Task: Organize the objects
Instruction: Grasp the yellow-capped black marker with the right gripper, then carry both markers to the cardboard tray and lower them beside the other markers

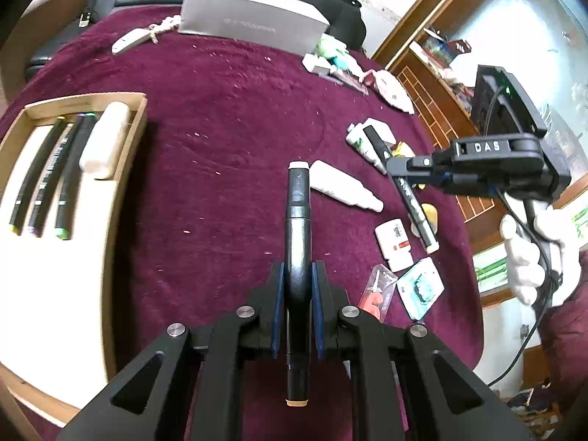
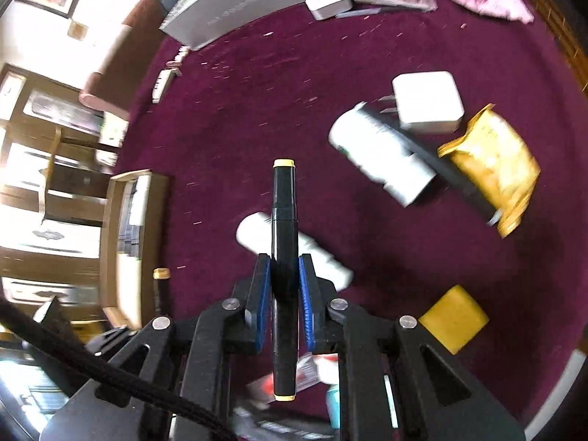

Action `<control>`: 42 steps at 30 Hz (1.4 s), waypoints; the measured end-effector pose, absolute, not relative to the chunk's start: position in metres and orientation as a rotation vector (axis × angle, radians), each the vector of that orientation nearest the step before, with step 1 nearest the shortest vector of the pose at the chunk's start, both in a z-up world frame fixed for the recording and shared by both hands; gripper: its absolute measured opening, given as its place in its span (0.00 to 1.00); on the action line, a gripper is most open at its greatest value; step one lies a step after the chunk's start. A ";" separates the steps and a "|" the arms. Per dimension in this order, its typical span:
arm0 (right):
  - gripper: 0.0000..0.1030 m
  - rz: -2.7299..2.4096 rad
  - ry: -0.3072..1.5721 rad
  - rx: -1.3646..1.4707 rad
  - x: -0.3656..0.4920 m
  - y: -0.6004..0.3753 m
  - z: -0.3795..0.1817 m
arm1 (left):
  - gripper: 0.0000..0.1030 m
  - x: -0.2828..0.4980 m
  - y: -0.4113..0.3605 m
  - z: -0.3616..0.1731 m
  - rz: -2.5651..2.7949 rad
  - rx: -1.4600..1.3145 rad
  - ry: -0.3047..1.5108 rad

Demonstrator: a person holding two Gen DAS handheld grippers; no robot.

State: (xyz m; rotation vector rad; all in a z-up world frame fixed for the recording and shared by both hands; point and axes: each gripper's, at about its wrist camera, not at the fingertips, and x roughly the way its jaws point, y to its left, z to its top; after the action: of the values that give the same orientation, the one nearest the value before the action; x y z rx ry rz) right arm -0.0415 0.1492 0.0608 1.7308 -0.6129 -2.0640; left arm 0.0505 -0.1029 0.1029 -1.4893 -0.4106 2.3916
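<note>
Risk, our judgement: both markers stick far out of jaws; long overhang may swing or slip if we roll wrists fast. Tips may catch wooden tray [image 1: 141, 110] rim at 10 o'clock, or knock the three markers [image 1: 47, 176] and white block [image 1: 104, 143] already inside.

We hold left gripper [image 1: 297, 294] clamped on black marker [image 1: 298, 228], white cap ahead, above maroon cloth [image 1: 220, 128].

Right gripper [image 2: 284, 286] clamped on yellow-capped marker [image 2: 283, 213]; seen at 3 o'clock from left wrist. Loose white tube [image 1: 345, 185] lies below.
</note>
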 end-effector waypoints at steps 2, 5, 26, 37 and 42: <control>0.12 -2.029 -0.657 1.706 -0.037 0.138 0.065 | 0.11 0.054 -0.116 0.111 2.414 -1.480 -0.431; 0.12 -1.977 -0.689 1.669 -0.034 0.114 0.072 | 0.11 0.057 -0.146 0.122 2.456 -1.479 -0.458; 0.13 -1.709 -0.824 1.632 -0.075 -0.100 0.056 | 0.11 -0.004 -0.349 0.090 2.601 -1.648 -0.441; 0.13 -1.720 -0.847 1.688 -0.097 -0.163 0.033 | 0.11 -0.029 -0.373 0.067 2.540 -1.707 -0.439; 0.13 -1.727 -0.878 1.729 -0.103 -0.172 0.019 | 0.11 -0.039 -0.376 0.058 2.516 -1.733 -0.432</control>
State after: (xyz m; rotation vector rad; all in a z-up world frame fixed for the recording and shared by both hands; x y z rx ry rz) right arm -0.1030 -0.1721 0.0188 1.7292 -0.8782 -1.7268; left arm -0.0385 -0.3756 0.0585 -1.7331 -0.4317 2.5162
